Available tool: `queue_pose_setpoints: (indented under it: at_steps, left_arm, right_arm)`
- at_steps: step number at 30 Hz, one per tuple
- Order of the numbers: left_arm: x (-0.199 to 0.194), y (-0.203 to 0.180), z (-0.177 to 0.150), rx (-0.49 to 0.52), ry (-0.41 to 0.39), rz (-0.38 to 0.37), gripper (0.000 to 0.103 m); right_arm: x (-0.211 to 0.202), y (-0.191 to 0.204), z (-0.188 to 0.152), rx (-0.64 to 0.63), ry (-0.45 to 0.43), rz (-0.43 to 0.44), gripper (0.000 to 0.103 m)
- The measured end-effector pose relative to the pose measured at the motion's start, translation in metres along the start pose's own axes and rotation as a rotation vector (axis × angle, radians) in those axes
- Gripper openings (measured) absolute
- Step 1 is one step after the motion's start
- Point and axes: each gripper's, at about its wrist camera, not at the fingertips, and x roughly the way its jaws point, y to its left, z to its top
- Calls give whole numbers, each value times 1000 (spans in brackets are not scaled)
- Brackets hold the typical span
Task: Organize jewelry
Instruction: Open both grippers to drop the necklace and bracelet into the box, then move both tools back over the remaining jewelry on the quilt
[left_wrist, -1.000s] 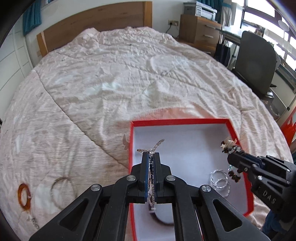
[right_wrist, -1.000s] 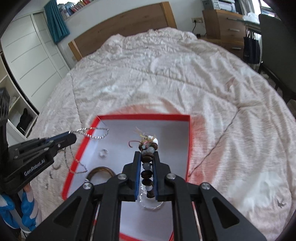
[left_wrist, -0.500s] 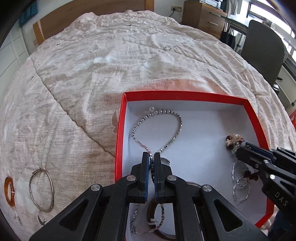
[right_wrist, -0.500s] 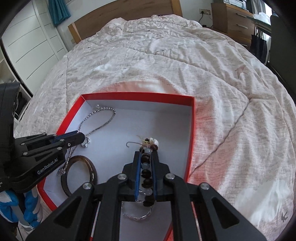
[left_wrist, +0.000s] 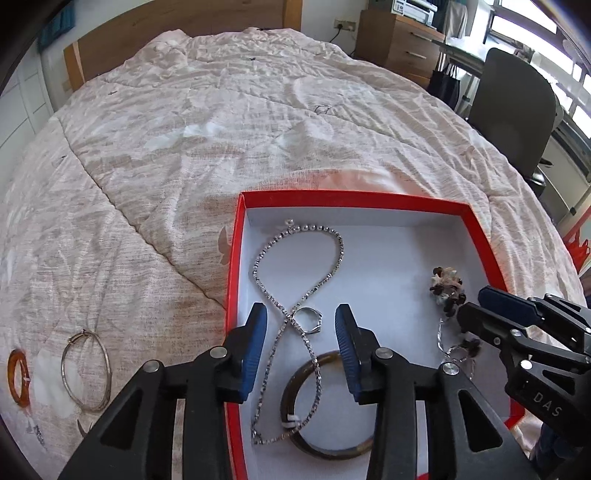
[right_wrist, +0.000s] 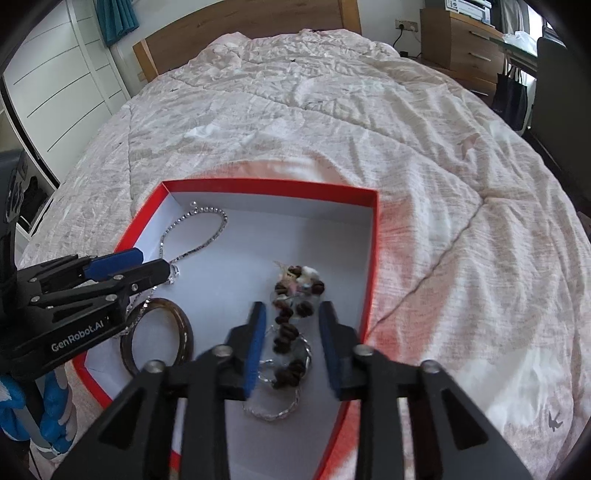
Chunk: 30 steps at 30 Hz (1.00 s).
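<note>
My left gripper (left_wrist: 300, 314) is opening over the shallow red cardboard box with a white floor (left_wrist: 233, 258) on the bed's pale quilt (left_wrist: 221, 122); the silver rhinestone chain (left_wrist: 295, 317) lies loose between the pads, crossing a brown bangle (left_wrist: 325, 406). My right gripper (right_wrist: 290, 314) is opening too — the dark-bead bracelet (right_wrist: 286, 332) sits untouched between its pads. Only the left view shows a thin silver hoop bangle (left_wrist: 86, 369) and an amber ring (left_wrist: 18, 376) out on the quilt.
</note>
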Motion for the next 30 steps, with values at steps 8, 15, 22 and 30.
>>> queue_pose_setpoints:
  at_steps: [8,15,22,30]
  left_arm:
    - [-35,3,-4,-10,-45,6,43]
    - [-80,12,-17,-28,-98,32,45]
    - [-129,25,-41,-48,-140,86,45]
    - [-182,42,-69,-67,-183,134,45]
  right_arm:
    - [-34,3,-3,9,-35,-9,31]
    - [-71,11,-8,35,-81,1,31]
    - [-120,27,-22,59,-135,13,31]
    - [-169,45,-41,70,-183,25,31]
